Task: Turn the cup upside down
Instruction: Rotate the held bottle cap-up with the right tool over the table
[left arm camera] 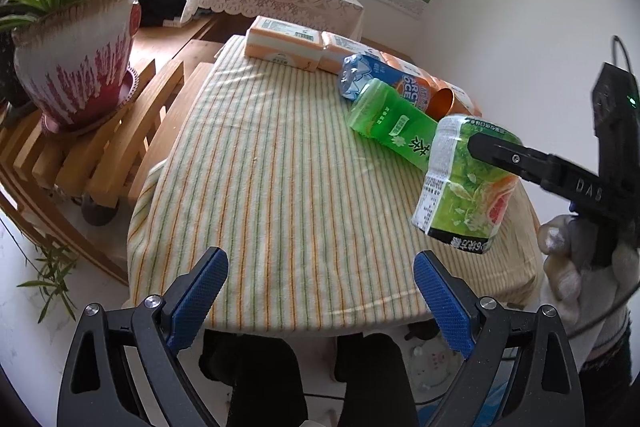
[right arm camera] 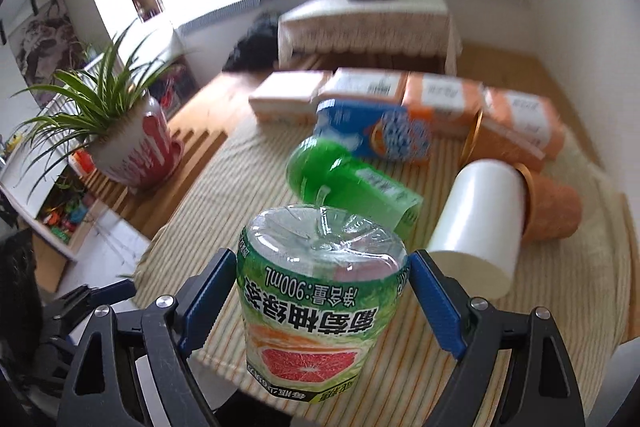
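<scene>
A green cup (right arm camera: 316, 307) cut from a grapefruit-tea bottle sits between the blue pads of my right gripper (right arm camera: 323, 258), which is shut on it. Its closed base faces up and away from the camera, and its label text reads inverted. In the left wrist view the same cup (left arm camera: 460, 187) is tilted, over the right side of the striped cloth (left arm camera: 260, 167), with a black finger (left arm camera: 504, 155) across it. My left gripper (left arm camera: 320, 255) is open over the table's front edge, holding nothing.
Lying on the cloth are a green cup (right arm camera: 344, 183), a blue cup (right arm camera: 372, 131), a white cup (right arm camera: 480, 223) and an orange cup (right arm camera: 548, 207). Orange tissue packs (left arm camera: 284, 43) line the far edge. A potted plant (left arm camera: 80, 67) stands on a wooden rack at the left. A gloved hand (left arm camera: 568, 267) holds the right gripper.
</scene>
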Available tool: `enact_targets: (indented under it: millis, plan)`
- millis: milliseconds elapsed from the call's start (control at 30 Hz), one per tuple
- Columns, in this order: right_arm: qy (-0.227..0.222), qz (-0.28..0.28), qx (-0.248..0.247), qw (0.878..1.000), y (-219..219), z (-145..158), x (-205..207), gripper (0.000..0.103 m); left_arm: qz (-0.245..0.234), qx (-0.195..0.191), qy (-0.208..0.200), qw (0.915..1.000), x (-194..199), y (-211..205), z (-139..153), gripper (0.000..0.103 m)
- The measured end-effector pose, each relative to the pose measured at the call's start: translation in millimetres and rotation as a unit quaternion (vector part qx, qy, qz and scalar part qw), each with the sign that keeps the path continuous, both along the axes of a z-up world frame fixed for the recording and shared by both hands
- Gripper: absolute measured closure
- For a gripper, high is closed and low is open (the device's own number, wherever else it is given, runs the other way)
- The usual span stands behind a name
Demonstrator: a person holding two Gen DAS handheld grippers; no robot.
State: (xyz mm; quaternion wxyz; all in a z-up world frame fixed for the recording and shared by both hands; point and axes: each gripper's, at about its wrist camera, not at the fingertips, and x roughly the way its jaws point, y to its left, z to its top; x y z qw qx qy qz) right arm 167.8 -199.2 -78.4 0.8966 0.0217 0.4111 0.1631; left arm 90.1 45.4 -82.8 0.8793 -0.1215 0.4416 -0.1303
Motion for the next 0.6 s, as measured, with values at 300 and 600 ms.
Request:
enact_targets:
  millis: [300,600]
  plan:
    - [-0.089,-0.032,-0.043,0.995,1,6,-28,0.018,-0.001,0.006,-0.004,1.0000,0,-8,0,0.007]
    - [-0.119,-0.043,-0.043,0.991,-2,8,-41,0.018,-0.001,0.004,-0.002,1.0000,-1,-9,-1,0.007]
